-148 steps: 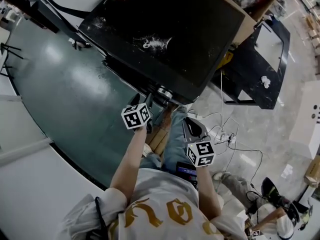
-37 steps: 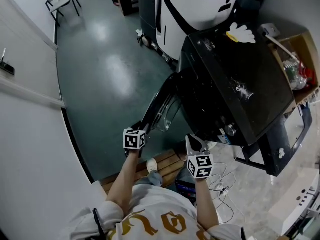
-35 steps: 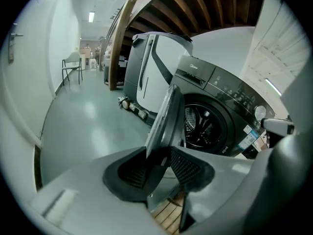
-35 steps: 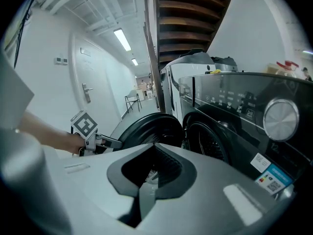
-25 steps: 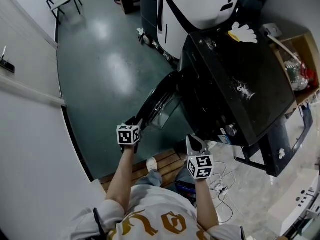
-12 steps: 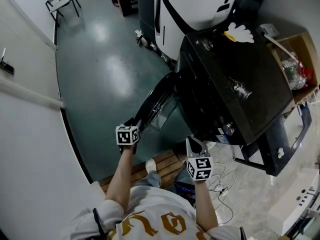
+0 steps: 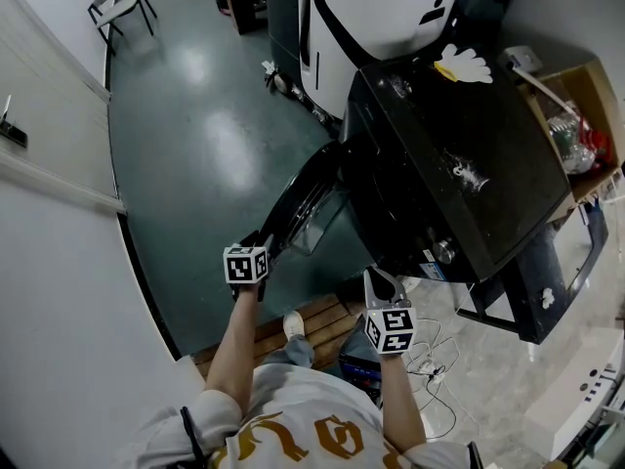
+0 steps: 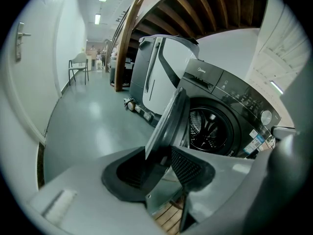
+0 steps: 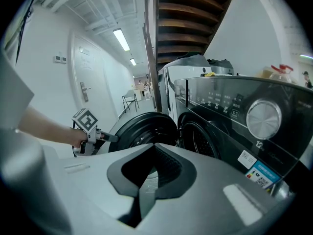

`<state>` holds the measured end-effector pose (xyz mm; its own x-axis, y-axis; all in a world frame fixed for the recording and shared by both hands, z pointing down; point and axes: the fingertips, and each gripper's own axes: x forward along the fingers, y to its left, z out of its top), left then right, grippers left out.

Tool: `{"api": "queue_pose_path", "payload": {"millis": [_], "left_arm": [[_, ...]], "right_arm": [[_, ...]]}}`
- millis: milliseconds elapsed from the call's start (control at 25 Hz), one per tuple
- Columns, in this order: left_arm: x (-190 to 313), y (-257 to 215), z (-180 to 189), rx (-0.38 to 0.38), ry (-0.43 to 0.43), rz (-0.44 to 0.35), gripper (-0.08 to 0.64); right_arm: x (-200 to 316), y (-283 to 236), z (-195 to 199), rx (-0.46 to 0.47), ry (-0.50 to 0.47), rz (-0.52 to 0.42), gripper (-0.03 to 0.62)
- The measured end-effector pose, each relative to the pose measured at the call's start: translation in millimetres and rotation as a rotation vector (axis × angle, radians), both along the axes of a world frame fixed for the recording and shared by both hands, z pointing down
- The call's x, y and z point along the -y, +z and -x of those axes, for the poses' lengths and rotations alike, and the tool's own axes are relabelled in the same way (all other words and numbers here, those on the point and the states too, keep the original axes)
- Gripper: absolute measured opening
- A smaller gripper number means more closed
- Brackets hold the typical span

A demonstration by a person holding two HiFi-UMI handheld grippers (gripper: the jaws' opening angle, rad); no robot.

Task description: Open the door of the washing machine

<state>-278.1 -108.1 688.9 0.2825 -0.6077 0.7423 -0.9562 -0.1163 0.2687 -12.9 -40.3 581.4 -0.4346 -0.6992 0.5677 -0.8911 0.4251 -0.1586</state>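
Note:
A black front-loading washing machine stands with its round door swung well out to the left. In the left gripper view the door's rim runs down between the pads of my left gripper, which is shut on it, and the drum shows behind. The head view has that left gripper at the door's outer edge. My right gripper hangs shut and empty in front of the machine's lower right corner. In its own view the right gripper faces the door and the left gripper.
A white and grey appliance stands just behind the washer. A white glove lies on the washer's top. The person stands on a wooden pallet. Cables trail on the floor at right, beside a cardboard box.
The door has swung further open to the left with my left gripper on its rim. The right gripper has barely moved. Earliest frame shows the door shut.

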Motion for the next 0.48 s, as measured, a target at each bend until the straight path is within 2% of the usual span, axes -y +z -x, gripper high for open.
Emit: {"api": "queue_pose_path", "payload": {"millis": [480], "left_arm": [[0.3, 2.7, 2.3, -0.004, 0.000, -0.005, 0.161]], "right_arm": [[-1.1, 1.8, -1.0, -0.002, -0.005, -0.003, 0.020]]}}
